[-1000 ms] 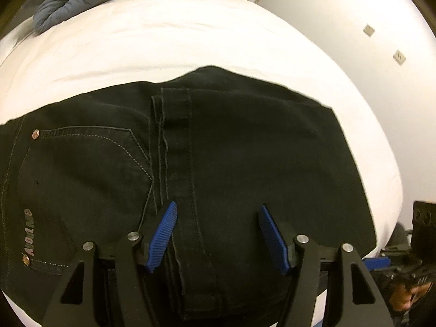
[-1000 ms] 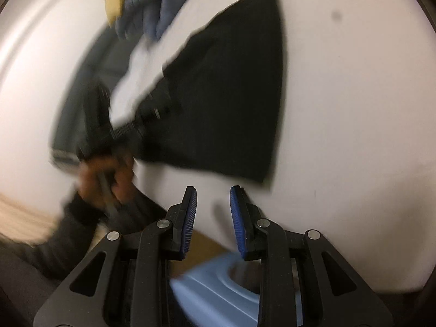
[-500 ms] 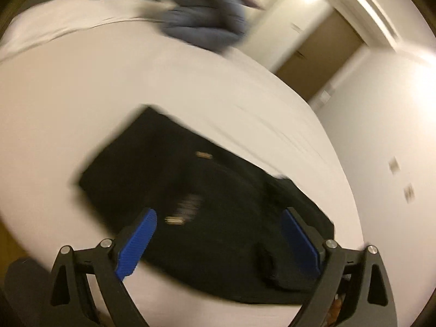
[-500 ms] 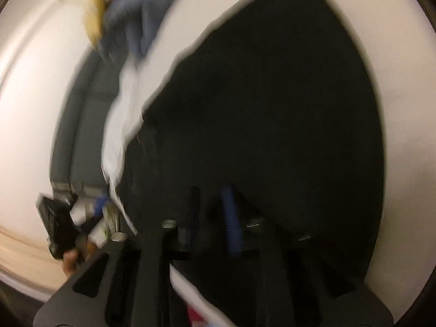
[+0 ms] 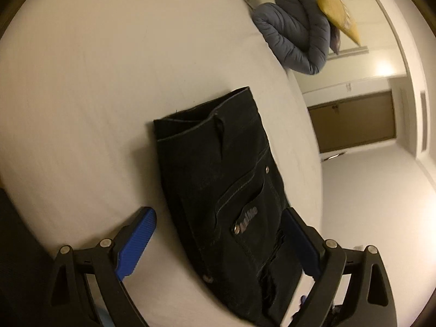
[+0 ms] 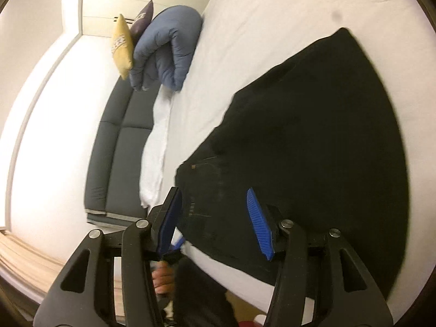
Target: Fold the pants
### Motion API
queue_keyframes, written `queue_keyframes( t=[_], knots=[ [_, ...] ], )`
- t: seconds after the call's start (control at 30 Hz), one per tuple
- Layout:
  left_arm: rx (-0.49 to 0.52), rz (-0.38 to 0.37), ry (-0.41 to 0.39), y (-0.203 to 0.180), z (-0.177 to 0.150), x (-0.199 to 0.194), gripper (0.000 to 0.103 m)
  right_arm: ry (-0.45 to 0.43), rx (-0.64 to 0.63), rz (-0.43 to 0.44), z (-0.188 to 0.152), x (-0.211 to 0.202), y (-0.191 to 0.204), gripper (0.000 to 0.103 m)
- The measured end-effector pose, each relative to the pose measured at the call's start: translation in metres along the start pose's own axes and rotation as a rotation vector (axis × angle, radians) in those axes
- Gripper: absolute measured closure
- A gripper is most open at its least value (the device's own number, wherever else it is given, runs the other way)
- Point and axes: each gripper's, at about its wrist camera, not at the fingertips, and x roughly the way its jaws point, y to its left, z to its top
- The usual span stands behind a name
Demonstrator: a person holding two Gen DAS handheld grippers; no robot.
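Observation:
Black denim pants (image 5: 223, 179) lie folded into a compact stack on the white bed (image 5: 95, 95), back pocket and metal label facing up. My left gripper (image 5: 220, 237) hovers over their near end, jaws wide open on either side of the stack without pressing it. In the right wrist view the same pants (image 6: 313, 150) spread as a dark shape across the sheet. My right gripper (image 6: 215, 218) hangs above their near edge, jaws opening, blue pads clear of the cloth. A hand (image 6: 163, 279) shows below the right gripper.
A grey-blue folded duvet (image 5: 294, 38) with a yellow cushion (image 5: 332, 8) and a purple one sits at the bed's far end. A dark grey padded headboard or sofa (image 6: 114, 158) runs beside the bed. A brown door (image 5: 354, 122) stands in the wall beyond.
The left gripper has pulled back from the pants, rolled and opened wider; the whole folded stack now shows. The right gripper shut, then opened partway over the pants' near edge.

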Motion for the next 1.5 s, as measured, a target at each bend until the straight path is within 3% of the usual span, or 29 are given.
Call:
queue_keyframes(
  t=[0.2, 0.27, 0.37, 0.43, 0.5, 0.63, 0.7, 0.73, 1.0, 1.5],
  knots=[
    [-0.084, -0.109, 0.03, 0.002, 0.017, 0.022, 0.009, 0.045, 0.005, 0.045, 0.003, 0.015, 0.02, 0.053],
    [-0.106, -0.122, 0.034, 0.001, 0.021, 0.027, 0.014, 0.082, -0.011, 0.045, 0.008, 0.03, 0.029, 0.053],
    [-0.111, -0.127, 0.05, 0.001, 0.023, 0.031, 0.038, 0.139, -0.038, 0.04, 0.013, 0.057, 0.044, 0.053],
    [-0.112, -0.123, 0.063, 0.005, 0.022, 0.031, 0.069, 0.175, -0.057, 0.031, 0.017, 0.078, 0.053, 0.053],
    [-0.113, -0.119, 0.061, 0.008, 0.019, 0.03, 0.079, 0.213, -0.062, 0.032, 0.02, 0.104, 0.061, 0.053],
    [-0.045, -0.083, 0.032, -0.001, 0.014, 0.021, 0.085, 0.302, -0.038, -0.034, 0.021, 0.153, 0.059, 0.053],
    [-0.004, -0.067, 0.026, -0.008, 0.012, 0.019, 0.087, 0.37, -0.034, -0.173, 0.016, 0.182, 0.045, 0.053],
    [0.004, -0.065, 0.026, -0.007, 0.012, 0.019, 0.088, 0.36, -0.031, -0.178, 0.013, 0.189, 0.036, 0.054],
    [0.019, -0.055, 0.011, -0.011, 0.01, 0.02, 0.092, 0.268, -0.053, -0.128, 0.004, 0.188, 0.04, 0.057],
    [0.301, 0.014, -0.062, -0.08, -0.014, 0.007, 0.095, 0.23, -0.072, -0.118, -0.009, 0.184, 0.036, 0.057]
  ],
)
